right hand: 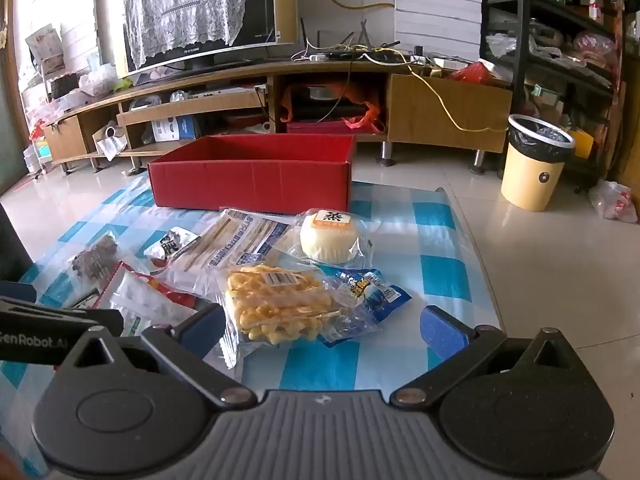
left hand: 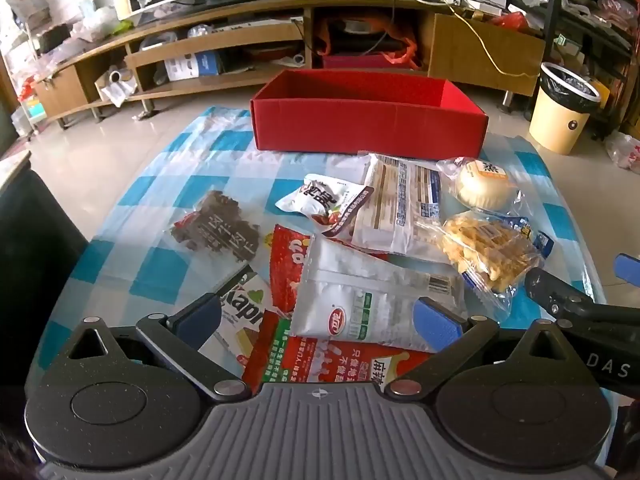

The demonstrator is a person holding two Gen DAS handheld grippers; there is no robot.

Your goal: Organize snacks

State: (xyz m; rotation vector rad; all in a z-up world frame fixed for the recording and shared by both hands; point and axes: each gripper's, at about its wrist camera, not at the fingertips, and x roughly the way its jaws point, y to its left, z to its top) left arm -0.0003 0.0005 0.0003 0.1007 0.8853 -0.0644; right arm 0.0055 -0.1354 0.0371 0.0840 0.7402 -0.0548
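An open red box (left hand: 368,132) (right hand: 252,184) stands at the far side of a blue-checked cloth. In front of it lie several snack packs. My left gripper (left hand: 318,322) hangs open above a silver-white pouch (left hand: 360,304) and a red packet (left hand: 332,364), with a Kapri wafer box (left hand: 244,312) by its left finger. My right gripper (right hand: 322,330) is open just above the waffle pack (right hand: 276,304) (left hand: 488,252) and a blue wrapper (right hand: 368,300). Farther back lie a round white bun (right hand: 330,240) (left hand: 486,184), a long biscuit pack (right hand: 240,240) (left hand: 400,204) and a dark jerky pack (left hand: 218,228).
The cloth (right hand: 440,276) covers a low table with tiled floor around it. A yellow bin (right hand: 532,164) (left hand: 560,112) stands on the floor to the right. Behind runs a wooden TV stand (right hand: 280,80) with a cluttered shelf rack (right hand: 560,40) beside it.
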